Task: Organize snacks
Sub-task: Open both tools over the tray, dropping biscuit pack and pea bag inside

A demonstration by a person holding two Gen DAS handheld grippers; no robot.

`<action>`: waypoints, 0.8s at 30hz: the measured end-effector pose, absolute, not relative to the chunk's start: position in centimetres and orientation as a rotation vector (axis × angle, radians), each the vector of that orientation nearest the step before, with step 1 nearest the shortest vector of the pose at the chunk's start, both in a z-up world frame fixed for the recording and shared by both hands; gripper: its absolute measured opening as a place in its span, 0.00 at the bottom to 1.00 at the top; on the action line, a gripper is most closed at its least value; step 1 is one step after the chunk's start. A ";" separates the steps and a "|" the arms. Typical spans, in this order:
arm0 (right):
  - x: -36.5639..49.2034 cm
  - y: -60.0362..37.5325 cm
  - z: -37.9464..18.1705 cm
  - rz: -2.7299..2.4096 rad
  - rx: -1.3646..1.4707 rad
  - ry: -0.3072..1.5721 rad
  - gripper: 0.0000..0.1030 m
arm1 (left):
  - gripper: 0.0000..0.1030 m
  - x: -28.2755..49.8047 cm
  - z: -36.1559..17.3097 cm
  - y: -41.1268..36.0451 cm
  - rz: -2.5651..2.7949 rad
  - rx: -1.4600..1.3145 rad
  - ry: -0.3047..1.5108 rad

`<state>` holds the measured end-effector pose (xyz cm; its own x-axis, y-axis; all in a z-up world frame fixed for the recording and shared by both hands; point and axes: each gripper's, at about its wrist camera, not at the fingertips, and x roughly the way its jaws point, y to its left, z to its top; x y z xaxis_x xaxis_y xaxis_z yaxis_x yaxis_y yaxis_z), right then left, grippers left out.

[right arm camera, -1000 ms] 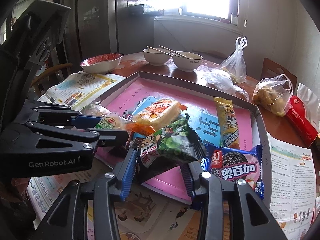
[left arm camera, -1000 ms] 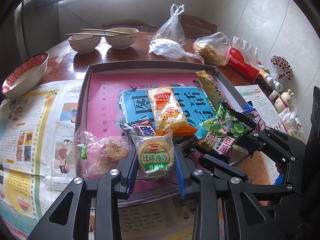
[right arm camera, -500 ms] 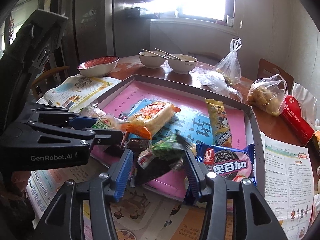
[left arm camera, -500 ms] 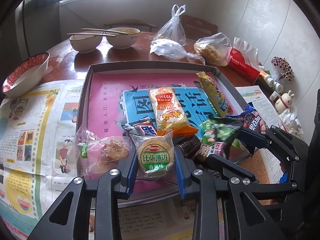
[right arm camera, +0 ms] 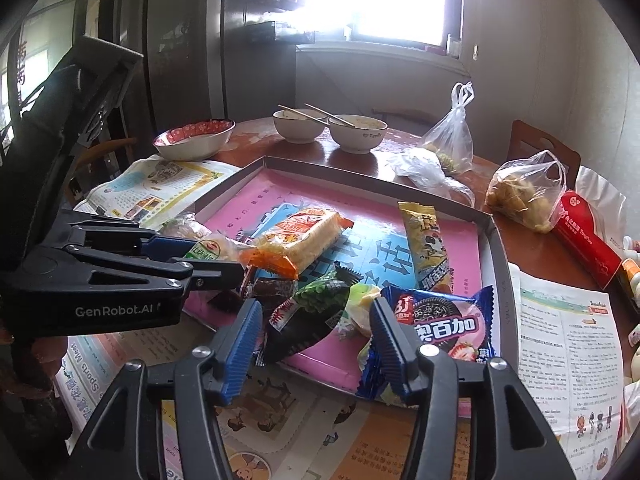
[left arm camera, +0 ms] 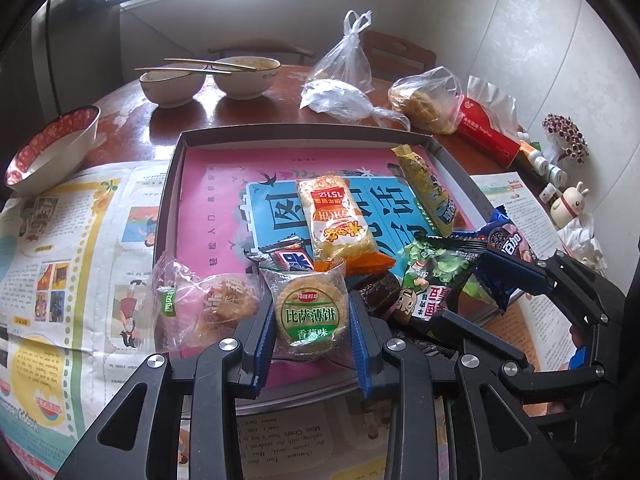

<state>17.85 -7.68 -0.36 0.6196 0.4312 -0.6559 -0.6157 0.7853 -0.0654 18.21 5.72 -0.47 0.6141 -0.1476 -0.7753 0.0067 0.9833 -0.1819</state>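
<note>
A shallow grey tray with a pink liner holds several snack packs. My left gripper is shut on a round green-labelled biscuit pack at the tray's near edge. My right gripper is open around a green pea snack bag, which lies tilted between the pads without being pinched; it also shows in the left wrist view. A blue Oreo-style pack lies against the right finger. An orange cracker pack and a yellow bar lie further in.
Newspapers cover the table around the tray. A clear-wrapped pastry lies left of the biscuit pack. Two bowls with chopsticks, a red-patterned bowl, plastic bags and a red pack stand behind.
My right gripper has opened and pulled back a little; the green pea bag dropped from its grip and now lies loose between the fingers. The left gripper has stayed shut on the biscuit pack.
</note>
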 end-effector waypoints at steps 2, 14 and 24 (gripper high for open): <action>17.9 -7.8 -0.3 0.609 -0.295 0.667 0.56 | 0.34 18.2 -0.5 5.7 -0.090 -0.173 0.905; 17.6 -8.5 0.4 0.573 -0.277 0.643 0.63 | 0.39 18.3 -0.2 5.8 -0.091 -0.180 0.893; 17.5 -9.6 1.1 0.514 -0.260 0.616 0.68 | 0.50 18.1 0.5 5.7 -0.077 -0.177 0.873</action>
<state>17.50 -9.60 1.13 0.6968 0.3803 -0.6081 -0.5309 0.8436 -0.0808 18.08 5.69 0.55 0.6409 -0.1397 -0.7548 -0.0052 0.9825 -0.1862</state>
